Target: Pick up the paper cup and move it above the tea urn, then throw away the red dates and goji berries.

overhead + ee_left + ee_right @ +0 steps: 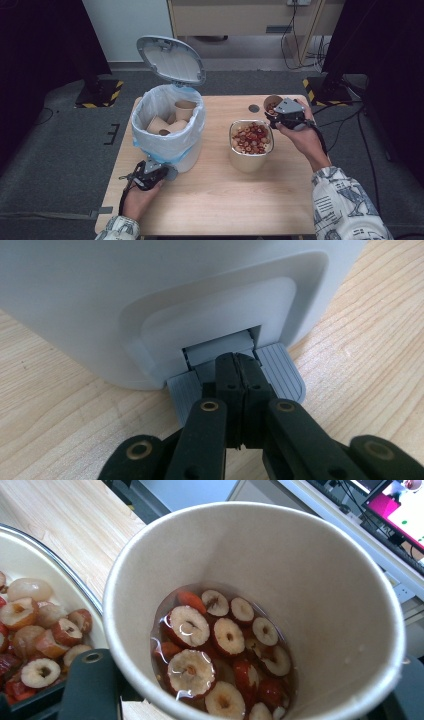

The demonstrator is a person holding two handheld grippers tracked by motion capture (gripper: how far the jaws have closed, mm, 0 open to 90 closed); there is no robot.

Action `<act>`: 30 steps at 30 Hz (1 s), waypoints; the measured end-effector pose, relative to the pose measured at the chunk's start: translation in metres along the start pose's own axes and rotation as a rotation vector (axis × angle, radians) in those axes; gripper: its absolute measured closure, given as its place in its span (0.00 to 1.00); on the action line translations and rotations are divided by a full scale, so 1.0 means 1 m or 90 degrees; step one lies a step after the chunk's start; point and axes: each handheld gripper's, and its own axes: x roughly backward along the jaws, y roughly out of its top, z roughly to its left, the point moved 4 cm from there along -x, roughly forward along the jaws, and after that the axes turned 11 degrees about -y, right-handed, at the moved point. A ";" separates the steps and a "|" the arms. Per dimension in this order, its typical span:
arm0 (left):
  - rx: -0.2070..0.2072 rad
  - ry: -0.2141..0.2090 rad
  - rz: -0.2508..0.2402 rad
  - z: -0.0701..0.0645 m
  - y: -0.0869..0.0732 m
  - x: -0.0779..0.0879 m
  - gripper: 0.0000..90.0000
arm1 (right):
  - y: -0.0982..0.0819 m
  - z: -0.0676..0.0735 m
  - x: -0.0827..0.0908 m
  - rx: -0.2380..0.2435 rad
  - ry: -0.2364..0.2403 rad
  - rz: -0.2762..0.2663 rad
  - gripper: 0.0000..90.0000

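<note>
Right claw [278, 116] pinching paper cup [260, 605] of wet jujube slices [220, 652], far right counter, beside bowl [250, 159] | left claw [239, 371] pressed together on bin pedal [280, 371], near-left edge, lid [171, 59] up | I judge: cup wall may buckle and spill; pedal slip drops lid.
</note>
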 end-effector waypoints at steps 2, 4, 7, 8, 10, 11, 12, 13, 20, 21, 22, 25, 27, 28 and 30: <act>0.000 0.000 0.000 0.000 0.000 0.000 0.98 | 0.001 0.001 0.000 0.005 0.000 0.000 0.36; 0.000 0.000 0.000 0.000 0.000 0.000 0.98 | 0.001 0.001 0.000 0.000 0.002 -0.001 0.35; 0.001 0.000 0.000 0.000 0.000 0.000 0.98 | 0.002 0.003 0.000 0.004 0.004 -0.004 0.35; 0.000 0.000 0.000 0.000 0.000 0.000 0.98 | 0.002 0.003 0.000 0.005 0.004 -0.003 0.35; 0.000 0.000 0.000 0.000 0.000 0.000 0.98 | 0.003 0.004 -0.001 0.010 0.005 -0.005 0.35; 0.000 0.000 0.000 0.000 0.000 0.000 0.98 | 0.004 0.005 -0.001 0.011 0.004 -0.007 0.35; 0.000 0.000 0.000 0.000 0.000 0.000 0.98 | 0.005 0.005 -0.001 0.014 0.002 -0.008 0.35; 0.000 0.000 0.000 0.000 0.000 0.000 0.98 | 0.006 0.007 0.000 0.018 0.004 -0.009 0.35; 0.000 0.000 0.000 0.000 0.000 0.000 0.98 | 0.012 0.011 0.001 0.037 0.006 -0.019 0.35; 0.000 -0.001 0.000 0.000 0.000 0.000 0.98 | 0.013 0.011 0.001 0.038 0.006 -0.020 0.35; 0.001 -0.001 0.000 0.000 0.000 0.000 0.98 | 0.013 0.011 0.002 0.038 0.007 -0.022 0.35; -0.001 0.000 0.002 0.000 0.000 0.000 0.98 | 0.013 0.012 0.001 0.040 0.008 -0.022 0.35; 0.000 0.000 0.000 0.000 0.000 0.000 0.98 | 0.014 0.013 0.002 0.046 0.007 -0.024 0.35; 0.001 -0.001 0.000 0.000 0.000 0.000 0.98 | 0.015 0.014 0.002 0.051 0.006 -0.025 0.35; 0.000 -0.001 0.000 0.000 0.000 0.000 0.98 | 0.016 0.015 0.003 0.061 0.004 -0.027 0.35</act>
